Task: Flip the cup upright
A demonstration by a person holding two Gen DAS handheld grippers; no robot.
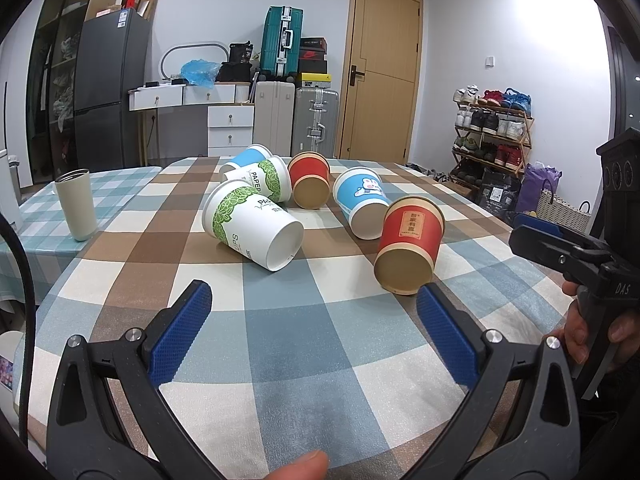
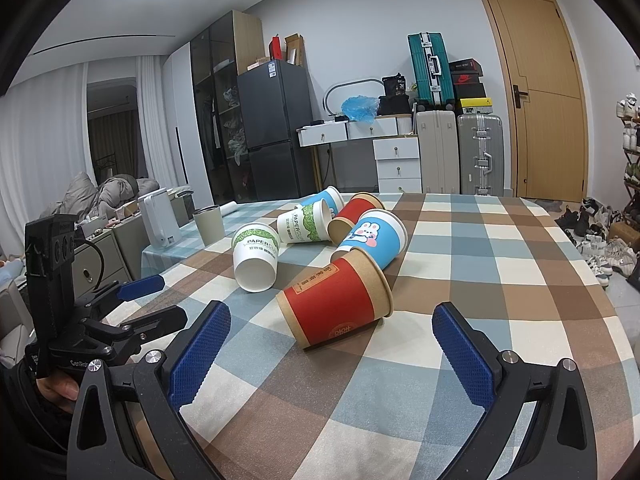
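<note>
Several paper cups lie on their sides on the checked tablecloth [image 1: 312, 340]. Nearest are a red cup [image 1: 410, 248] [image 2: 334, 306], a white cup with green leaves [image 1: 252, 224] [image 2: 256, 256] and a blue rabbit cup [image 1: 362, 200] [image 2: 372, 240]. Behind them lie another red cup [image 1: 309, 178], another green-leaf cup [image 1: 264, 180] and a blue cup [image 1: 246, 158]. My left gripper [image 1: 314, 300] is open and empty, short of the cups. My right gripper [image 2: 332, 324] is open and empty, its fingers either side of the near red cup's base, just short of it.
A beige tumbler [image 1: 76, 204] [image 2: 209, 224] stands upright on the teal checked cloth at the left. The right gripper shows at the right edge of the left wrist view [image 1: 552, 248]; the left gripper shows at the left of the right wrist view [image 2: 136, 300].
</note>
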